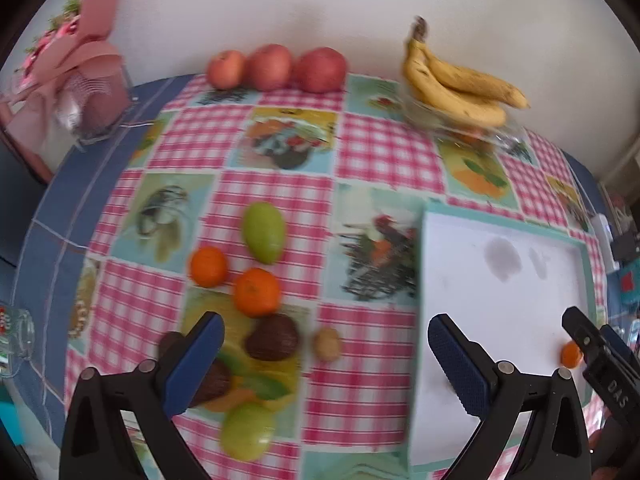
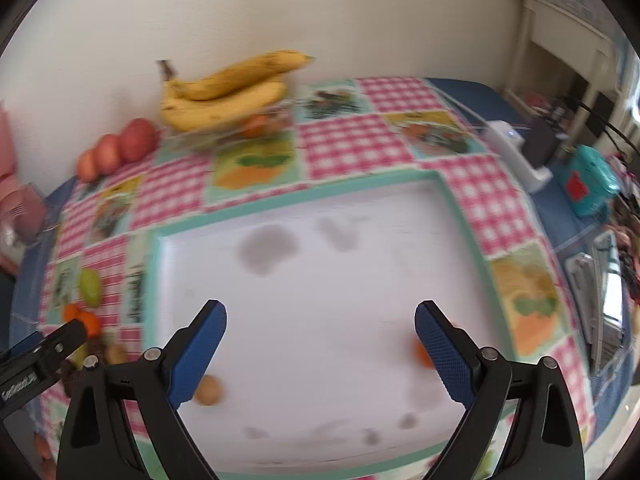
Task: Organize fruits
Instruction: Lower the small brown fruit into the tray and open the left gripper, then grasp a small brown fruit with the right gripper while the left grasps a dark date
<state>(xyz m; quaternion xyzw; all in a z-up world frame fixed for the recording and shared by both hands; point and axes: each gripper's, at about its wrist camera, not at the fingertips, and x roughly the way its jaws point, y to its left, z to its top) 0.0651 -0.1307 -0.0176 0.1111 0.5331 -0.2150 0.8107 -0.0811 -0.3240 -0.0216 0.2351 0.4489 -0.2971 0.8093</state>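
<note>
My left gripper [image 1: 325, 322] hangs open over the checked tablecloth [image 1: 384, 156]. Loose fruit lies just ahead of it: a green fruit [image 1: 264, 232], two oranges [image 1: 208, 266] [image 1: 256, 292], dark brown fruits [image 1: 272, 338], a small tan fruit [image 1: 327, 344] and a second green fruit [image 1: 248, 430]. My right gripper [image 2: 320, 308] is open above the white tray [image 2: 360, 248]. On the tray lie a tan fruit [image 2: 208, 390] and an orange [image 2: 422, 354], which is half hidden behind the right finger. Nothing sits between either pair of fingers.
Three red apples [image 1: 270, 66] line the wall. Bananas [image 1: 452, 84] rest on a glass bowl [image 1: 460, 132]. A vase with pink wrapping [image 1: 92, 92] stands far left and a glass jar [image 1: 16, 332] sits at the left edge. A white power strip [image 2: 516, 148] and teal box [image 2: 588, 184] lie right.
</note>
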